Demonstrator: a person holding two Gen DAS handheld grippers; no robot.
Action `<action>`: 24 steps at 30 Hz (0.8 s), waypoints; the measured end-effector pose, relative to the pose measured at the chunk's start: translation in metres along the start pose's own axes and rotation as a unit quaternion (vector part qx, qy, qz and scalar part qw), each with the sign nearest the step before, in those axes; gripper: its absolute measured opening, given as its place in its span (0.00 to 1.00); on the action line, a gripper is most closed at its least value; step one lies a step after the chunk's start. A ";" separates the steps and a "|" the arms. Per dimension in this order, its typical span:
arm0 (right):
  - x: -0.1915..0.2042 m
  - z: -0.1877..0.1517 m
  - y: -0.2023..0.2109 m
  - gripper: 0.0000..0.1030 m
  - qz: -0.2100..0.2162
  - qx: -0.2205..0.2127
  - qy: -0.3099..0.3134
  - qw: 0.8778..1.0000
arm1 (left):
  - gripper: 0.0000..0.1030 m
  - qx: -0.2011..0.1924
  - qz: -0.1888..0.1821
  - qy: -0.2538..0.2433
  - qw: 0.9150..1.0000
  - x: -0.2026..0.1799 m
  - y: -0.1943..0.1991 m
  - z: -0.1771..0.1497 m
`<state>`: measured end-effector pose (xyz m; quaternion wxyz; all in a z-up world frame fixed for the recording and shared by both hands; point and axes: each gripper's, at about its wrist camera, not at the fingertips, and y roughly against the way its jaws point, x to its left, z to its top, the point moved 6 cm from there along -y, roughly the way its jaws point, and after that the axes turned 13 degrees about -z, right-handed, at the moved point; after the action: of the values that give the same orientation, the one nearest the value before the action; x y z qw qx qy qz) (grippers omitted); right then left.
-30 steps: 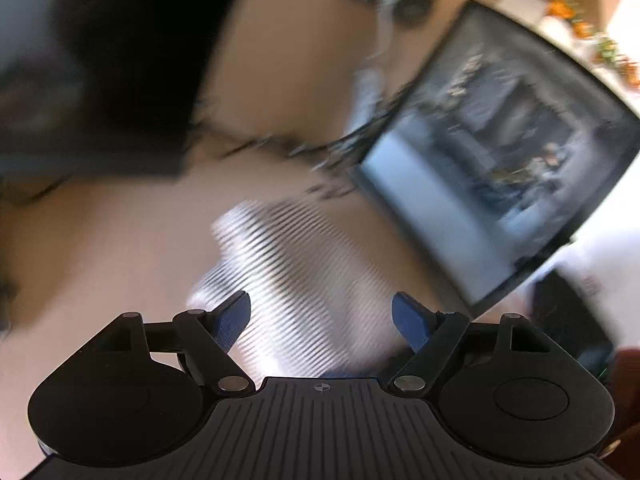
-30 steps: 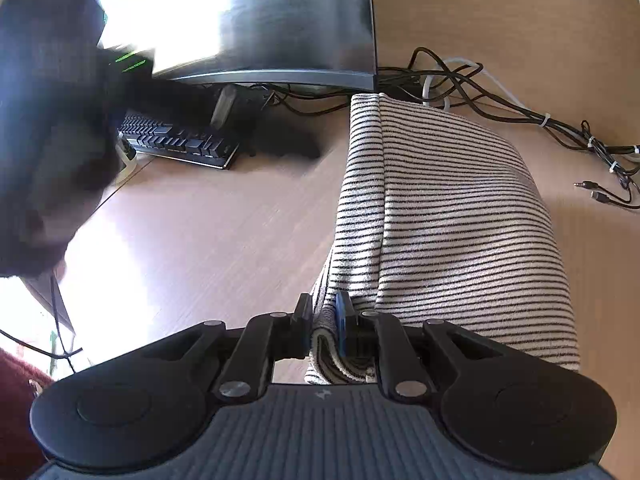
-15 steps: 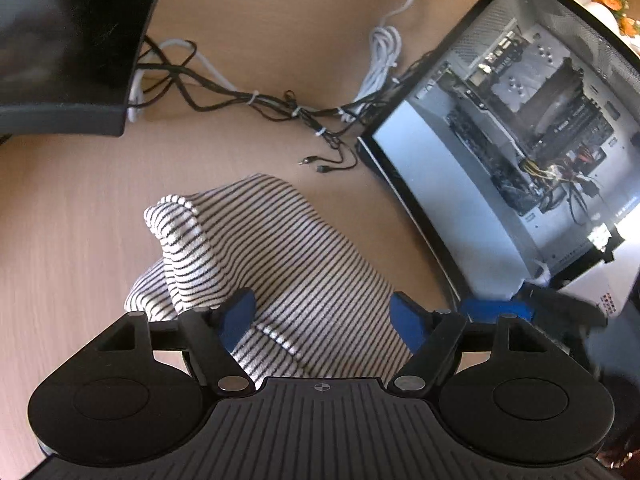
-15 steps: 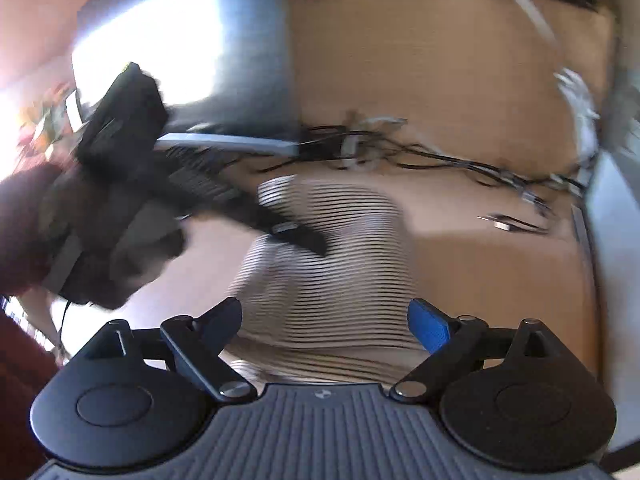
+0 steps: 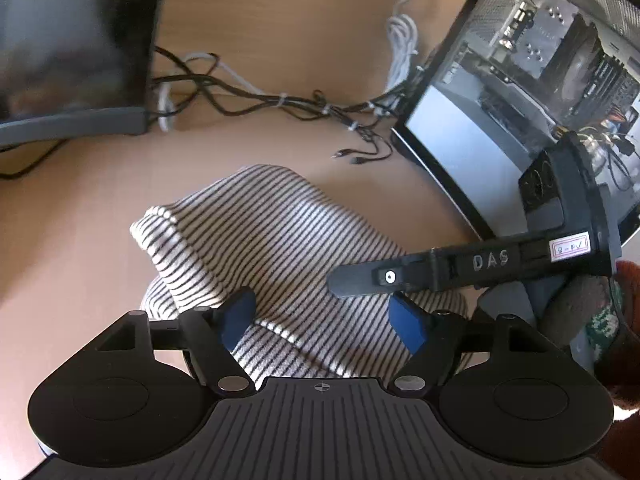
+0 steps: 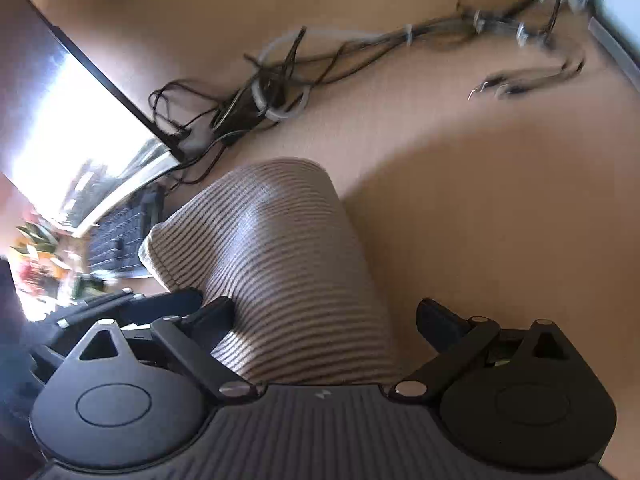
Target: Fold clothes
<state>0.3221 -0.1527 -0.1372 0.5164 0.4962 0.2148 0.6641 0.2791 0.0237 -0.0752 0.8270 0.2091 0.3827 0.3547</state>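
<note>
Right gripper [image 6: 324, 316] has let go of the striped garment [image 5: 280, 248], jaws now spread over it on the worktop [image 5: 72, 248]; left gripper [image 5: 320, 316] jaws also spread, so this fold looks done.

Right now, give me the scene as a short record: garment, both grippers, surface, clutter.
garment: striped cloth, folded into a narrow bundle, lying on the desk
left gripper: jaws open, over the near end of the cloth, not gripping
right gripper: jaws open wide, just opened, cloth between them but not pinched
right gripper in left view: reaches in from the right across the cloth
clutter: cables behind the cloth, monitor at left, open PC case at right
</note>
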 end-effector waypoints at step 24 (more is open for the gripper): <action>0.171 -0.028 -0.060 0.83 0.013 0.010 0.186 0.982 | 0.86 -0.080 0.170 0.203 0.961 0.103 0.130 -0.072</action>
<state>0.3303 0.0297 -0.1225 0.4539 0.3714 0.3073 0.7494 0.2144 0.1921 -0.0897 0.6734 0.1282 0.4720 0.5544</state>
